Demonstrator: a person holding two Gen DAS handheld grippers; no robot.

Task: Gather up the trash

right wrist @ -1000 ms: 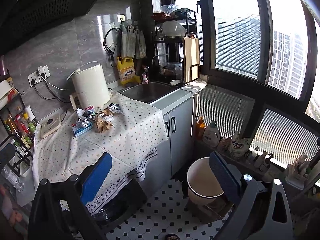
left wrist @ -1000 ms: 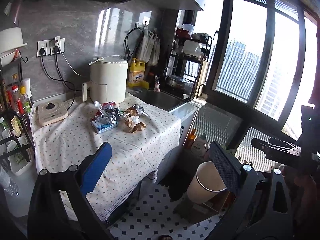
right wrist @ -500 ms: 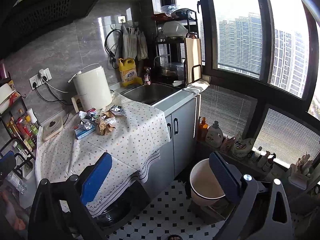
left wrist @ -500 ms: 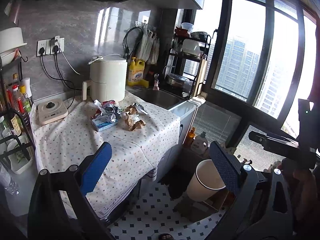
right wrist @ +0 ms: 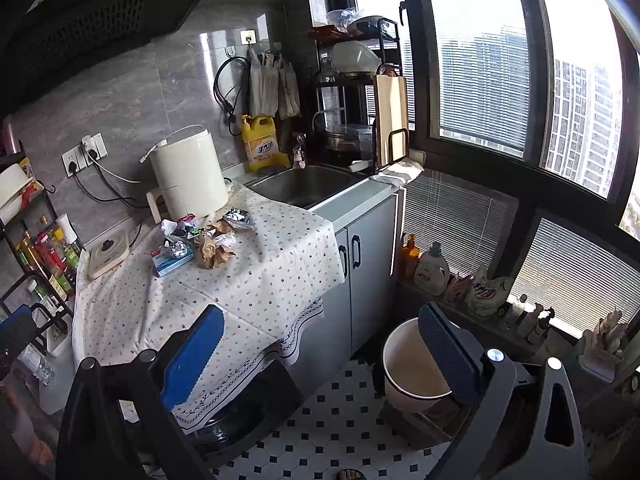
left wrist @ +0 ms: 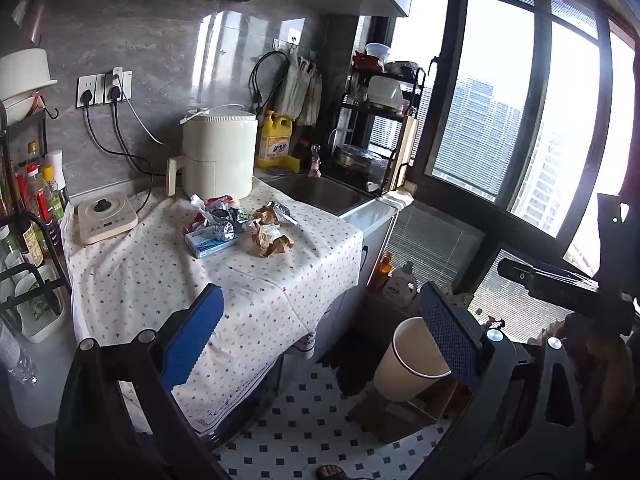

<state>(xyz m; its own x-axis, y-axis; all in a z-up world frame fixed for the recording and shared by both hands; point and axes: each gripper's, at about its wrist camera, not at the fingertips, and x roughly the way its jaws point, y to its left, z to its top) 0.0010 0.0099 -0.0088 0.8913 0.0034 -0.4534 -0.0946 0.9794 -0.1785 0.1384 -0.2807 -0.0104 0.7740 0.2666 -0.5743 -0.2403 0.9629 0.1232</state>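
Both hand-held grippers, left (left wrist: 320, 344) and right (right wrist: 320, 344), gape empty; approach the crumpled brown paper wad (left wrist: 272, 240) (lightest, nearest) from above.

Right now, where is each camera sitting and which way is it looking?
Left wrist: sits on the left gripper, looking across the counter at the trash pile; its blue fingers show, plus the other gripper and a hand at right.
Right wrist: sits on the right gripper, looking at the same counter from farther right; its blue fingers show.
Both share: the trash pile, sink, and bin on the floor.
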